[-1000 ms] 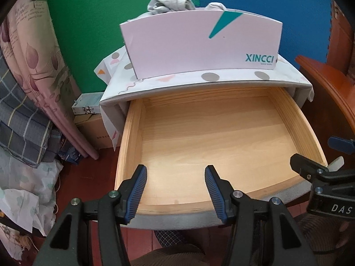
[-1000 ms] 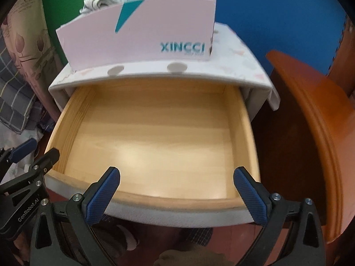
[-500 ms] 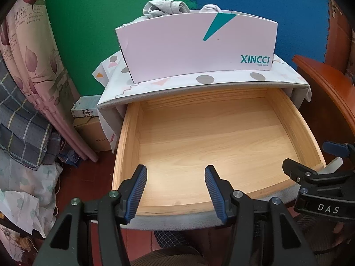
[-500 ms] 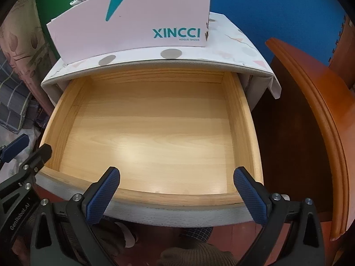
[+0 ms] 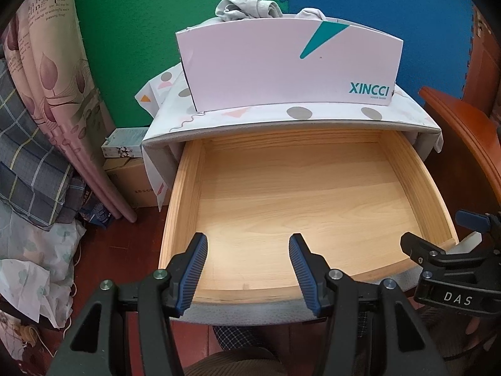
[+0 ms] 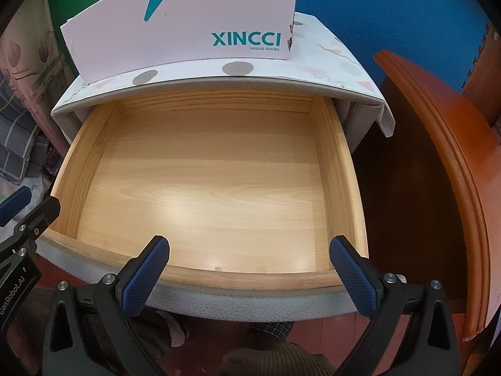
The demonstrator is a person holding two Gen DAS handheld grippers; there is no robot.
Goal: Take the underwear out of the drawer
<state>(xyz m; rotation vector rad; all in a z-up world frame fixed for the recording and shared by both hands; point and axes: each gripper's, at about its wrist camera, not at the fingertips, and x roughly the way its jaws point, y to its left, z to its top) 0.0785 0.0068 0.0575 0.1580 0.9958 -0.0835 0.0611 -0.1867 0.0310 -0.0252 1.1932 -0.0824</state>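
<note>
Underwear (image 5: 247,7) lies in the box (image 5: 288,65) on the cabinet (image 5: 407,112), behind the drawer (image 5: 184,194).

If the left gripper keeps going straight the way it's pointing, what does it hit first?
Probably the bare wooden floor of the open drawer. Nothing lies between the open left gripper and that floor, though depth is uncertain.

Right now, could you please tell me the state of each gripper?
Left gripper: open, holding nothing.
Right gripper: open, holding nothing.

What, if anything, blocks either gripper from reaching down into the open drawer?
Nothing visible does. The left gripper and right gripper hang open over the front edge of the drawer, whose wooden floor shows bare; grey cloth sits in the pink box above.
</note>
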